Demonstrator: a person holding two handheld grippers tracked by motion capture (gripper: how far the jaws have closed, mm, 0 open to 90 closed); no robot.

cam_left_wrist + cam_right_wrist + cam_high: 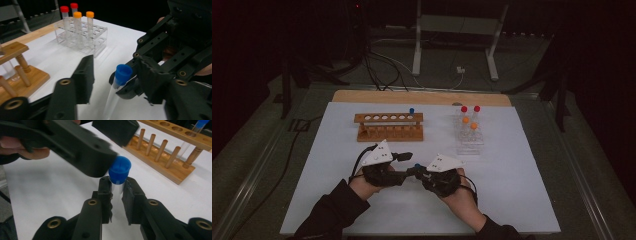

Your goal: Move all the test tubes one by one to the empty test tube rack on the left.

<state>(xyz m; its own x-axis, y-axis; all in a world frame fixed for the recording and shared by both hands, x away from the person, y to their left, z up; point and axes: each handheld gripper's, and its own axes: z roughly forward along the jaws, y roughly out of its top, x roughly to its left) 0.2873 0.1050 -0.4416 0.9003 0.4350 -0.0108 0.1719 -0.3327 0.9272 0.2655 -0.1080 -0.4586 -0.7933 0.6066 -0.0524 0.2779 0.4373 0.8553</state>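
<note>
Far left of the white mat: the person's left hand came in from the bottom edge, dark sleeve, holding the left gripper. Its jaws stood wide apart. In the left gripper view one jaw sat left of the tube and the other right of it, with clear space between the left jaw and the tube's cap. Could not tell whether the right jaw touched the tube.

Behind it: wooden rack near the mat's far edge, one blue-capped tube in rack standing in the rightmost hole. Other holes looked unfilled.

Centre front: clear tube with blue cap, held above the mat between the two grippers, roughly upright, tilted a little. In the left gripper view the same tube showed cap up, glass body running down out of frame.

Right of centre: right gripper closed narrow on the tube's glass just under the cap, both jaws touching it. Right hand behind it, also from the bottom edge. In the high view the two grippers met nose to nose at mid-mat.

Far right, back: clear plastic rack, well apart from the grippers, holding two red-capped tubes at the back and two orange-capped tubes in front.
</note>
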